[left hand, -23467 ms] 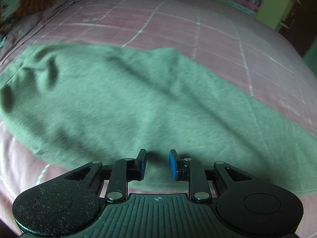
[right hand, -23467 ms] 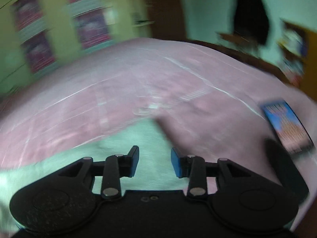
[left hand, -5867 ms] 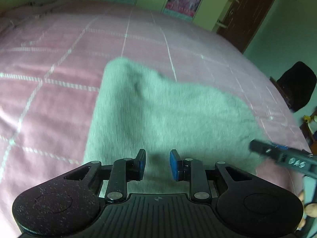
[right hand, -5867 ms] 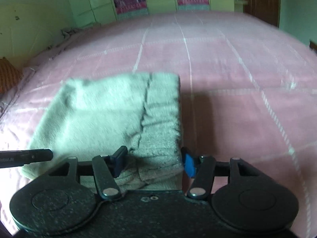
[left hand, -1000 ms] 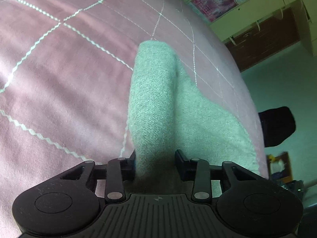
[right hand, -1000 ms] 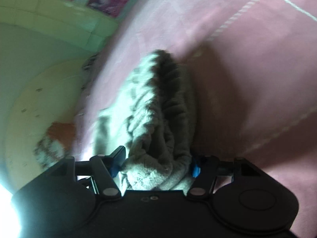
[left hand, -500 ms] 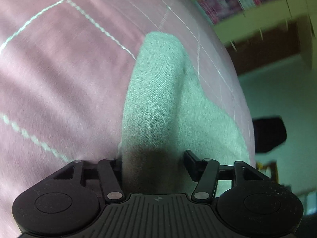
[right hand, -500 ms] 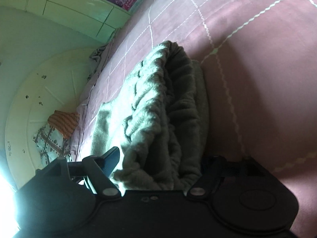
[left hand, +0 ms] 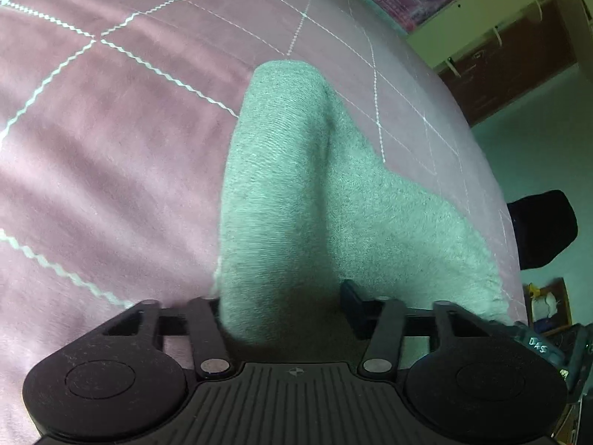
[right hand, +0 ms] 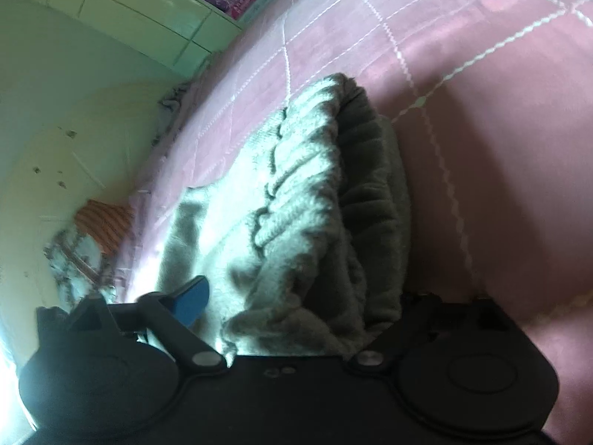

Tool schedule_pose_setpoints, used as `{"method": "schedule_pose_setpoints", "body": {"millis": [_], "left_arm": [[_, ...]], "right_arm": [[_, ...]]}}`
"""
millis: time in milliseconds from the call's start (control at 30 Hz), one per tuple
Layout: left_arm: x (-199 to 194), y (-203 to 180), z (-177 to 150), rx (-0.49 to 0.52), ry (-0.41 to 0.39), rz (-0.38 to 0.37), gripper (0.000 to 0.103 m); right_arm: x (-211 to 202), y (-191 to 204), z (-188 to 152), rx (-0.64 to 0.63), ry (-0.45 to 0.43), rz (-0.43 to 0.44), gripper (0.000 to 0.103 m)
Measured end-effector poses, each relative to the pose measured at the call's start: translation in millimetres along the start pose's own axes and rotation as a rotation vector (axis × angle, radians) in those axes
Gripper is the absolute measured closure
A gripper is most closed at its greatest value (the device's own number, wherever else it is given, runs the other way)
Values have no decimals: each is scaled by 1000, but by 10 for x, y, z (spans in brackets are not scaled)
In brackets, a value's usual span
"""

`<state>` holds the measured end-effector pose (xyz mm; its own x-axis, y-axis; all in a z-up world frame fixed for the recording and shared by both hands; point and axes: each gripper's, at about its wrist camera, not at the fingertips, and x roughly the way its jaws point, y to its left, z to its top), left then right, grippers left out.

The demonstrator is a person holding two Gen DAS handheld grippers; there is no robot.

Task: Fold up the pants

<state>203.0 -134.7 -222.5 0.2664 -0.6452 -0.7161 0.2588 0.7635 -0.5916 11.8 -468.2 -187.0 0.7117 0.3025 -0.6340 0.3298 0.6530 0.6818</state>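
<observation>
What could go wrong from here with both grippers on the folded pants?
1. The right gripper is closing with its blue pad off the gathered waistband; layers could slip out.
2. The left gripper is closing around a raised ridge of the pants, which may drag the fold across the pink bedspread.

Bed (left hand: 111,155): wide, covered in a pink quilted spread stitched with a white zigzag grid. On it: one pair of folded grey-green pants (left hand: 296,193), gathered waistband on top; patterned pillows (right hand: 74,248) at the far edge.
</observation>
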Motion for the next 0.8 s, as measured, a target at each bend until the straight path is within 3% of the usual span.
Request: {"method": "schedule_pose_setpoints", "body": {"millis": [33,167,300,433,633,800], "left_arm": [[-18,-19,9,6,-4,3,62],[-178,-195,-2,122,-66,53,74],[-381,-426,13,209,-144,54,77],[-603,-593,129,212,-201,-3,77],[-768,-783,589,178,-266,-69,77],[-839,-1060,1022,218,-328,-77,77]], "right_arm": [[-22,5,-7,-2,-11,-41,46],[-67,13,-65,26,-35,-38,50],[-156,186,-46,8,-66,-12,53],[-280,388,31,-19,-98,52,53],[-464,692,376,-69,-184,142,53],[-460,907,815,-115,-237,179,53]]}}
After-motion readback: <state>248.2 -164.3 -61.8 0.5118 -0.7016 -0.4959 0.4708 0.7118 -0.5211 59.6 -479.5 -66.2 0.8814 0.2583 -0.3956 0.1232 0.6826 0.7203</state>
